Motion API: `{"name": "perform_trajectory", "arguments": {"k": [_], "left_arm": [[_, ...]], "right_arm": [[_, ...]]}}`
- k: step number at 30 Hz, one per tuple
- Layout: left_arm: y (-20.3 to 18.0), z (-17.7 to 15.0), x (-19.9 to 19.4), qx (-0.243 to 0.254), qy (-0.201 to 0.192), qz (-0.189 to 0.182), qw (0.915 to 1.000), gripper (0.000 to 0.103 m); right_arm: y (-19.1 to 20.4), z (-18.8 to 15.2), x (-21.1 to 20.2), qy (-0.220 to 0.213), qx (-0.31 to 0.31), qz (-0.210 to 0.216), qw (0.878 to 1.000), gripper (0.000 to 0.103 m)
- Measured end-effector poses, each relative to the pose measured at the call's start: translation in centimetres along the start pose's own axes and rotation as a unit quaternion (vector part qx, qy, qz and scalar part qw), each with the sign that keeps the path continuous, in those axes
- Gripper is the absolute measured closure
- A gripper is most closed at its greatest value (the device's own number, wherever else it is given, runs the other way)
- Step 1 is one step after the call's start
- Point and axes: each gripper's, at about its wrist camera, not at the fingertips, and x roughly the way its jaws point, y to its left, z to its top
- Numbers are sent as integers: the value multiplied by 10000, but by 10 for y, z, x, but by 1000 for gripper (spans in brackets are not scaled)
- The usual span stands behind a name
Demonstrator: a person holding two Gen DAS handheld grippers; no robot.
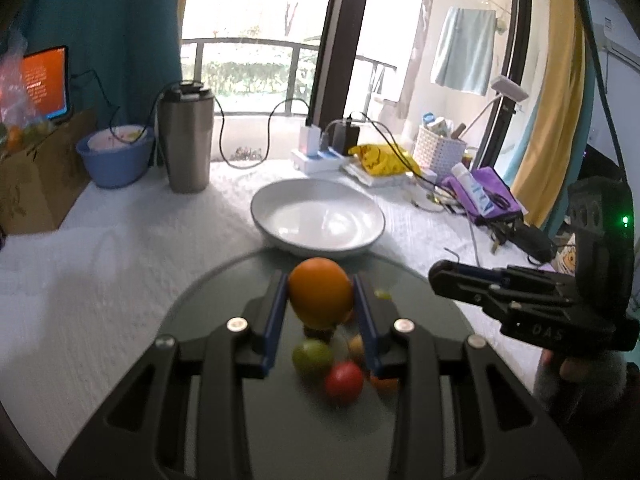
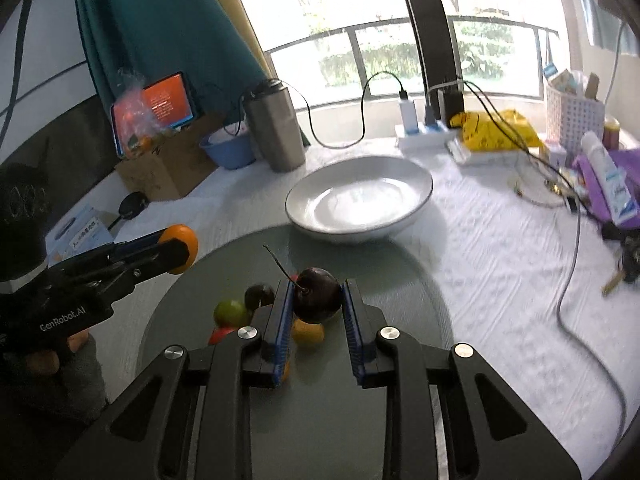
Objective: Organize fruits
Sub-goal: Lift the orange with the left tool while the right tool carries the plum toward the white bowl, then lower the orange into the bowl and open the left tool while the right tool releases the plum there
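White cloth [image 2: 480, 248], bare right of bowl [image 2: 360, 204] | left tool [image 1: 321, 300] grips orange [image 1: 320, 298] | right tool [image 2: 316, 300] grips cherry [image 2: 318, 294]

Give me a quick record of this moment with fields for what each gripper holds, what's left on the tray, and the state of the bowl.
left gripper: shut on the orange
right gripper: shut on the cherry, dark, with its stem on
tray: grey and round, small fruits left on it, among them a green fruit and a red fruit
bowl: white, empty, beyond the tray
surface: white cloth
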Motion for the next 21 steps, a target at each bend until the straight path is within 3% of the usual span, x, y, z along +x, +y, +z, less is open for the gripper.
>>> {"name": "perform_trajectory", "arguments": {"k": [21], "left_arm": [[6,56,64,318,-136,-116,9993,68]], "right_arm": [[-26,58,45,-108,-204,-61,9997,76]]}}
